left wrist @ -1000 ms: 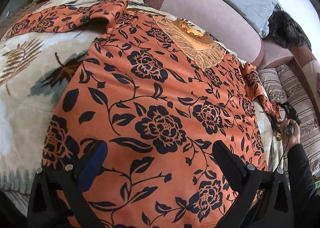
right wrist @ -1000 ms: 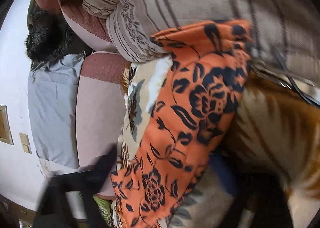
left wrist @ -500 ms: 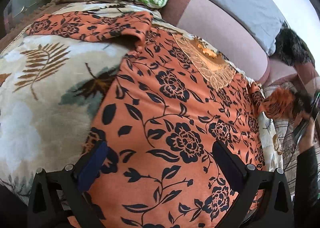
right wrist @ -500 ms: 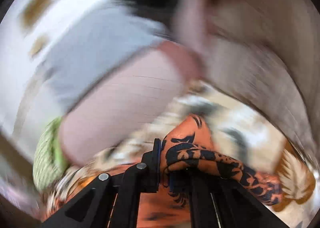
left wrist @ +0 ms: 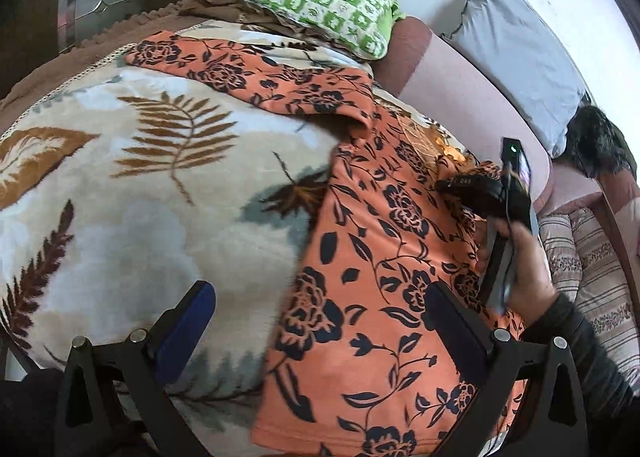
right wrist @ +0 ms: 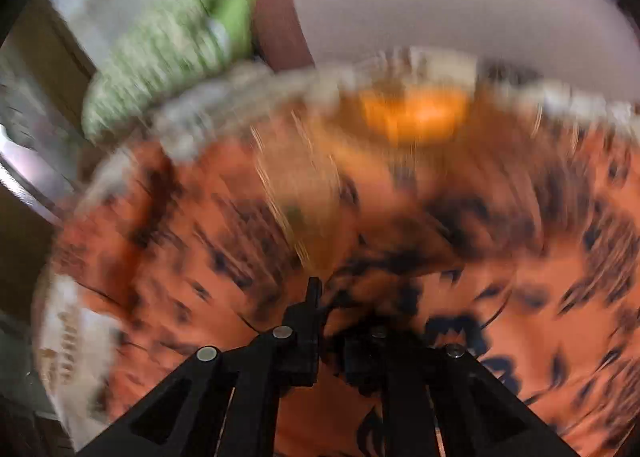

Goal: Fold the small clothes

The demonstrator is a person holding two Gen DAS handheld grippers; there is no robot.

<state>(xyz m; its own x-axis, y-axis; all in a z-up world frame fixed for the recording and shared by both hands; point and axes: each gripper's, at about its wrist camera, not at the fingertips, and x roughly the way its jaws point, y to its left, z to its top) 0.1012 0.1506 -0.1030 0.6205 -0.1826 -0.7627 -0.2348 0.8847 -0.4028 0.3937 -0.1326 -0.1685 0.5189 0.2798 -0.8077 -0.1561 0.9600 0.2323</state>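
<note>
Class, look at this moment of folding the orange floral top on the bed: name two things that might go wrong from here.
1. The right tongs pinch only a small bunch of the sleeve and their jaws are opening, so it may drop before it lies flat on the orange top.
2. The left tongs stand open, pinning nothing, so the top may slide on the blanket.

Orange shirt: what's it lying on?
The shirt lies on a leaf-print blanket, with one sleeve spread over it too. Whatever is under the blanket is covered.

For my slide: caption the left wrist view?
Open left tool hovers over orange top on blanket.
</note>
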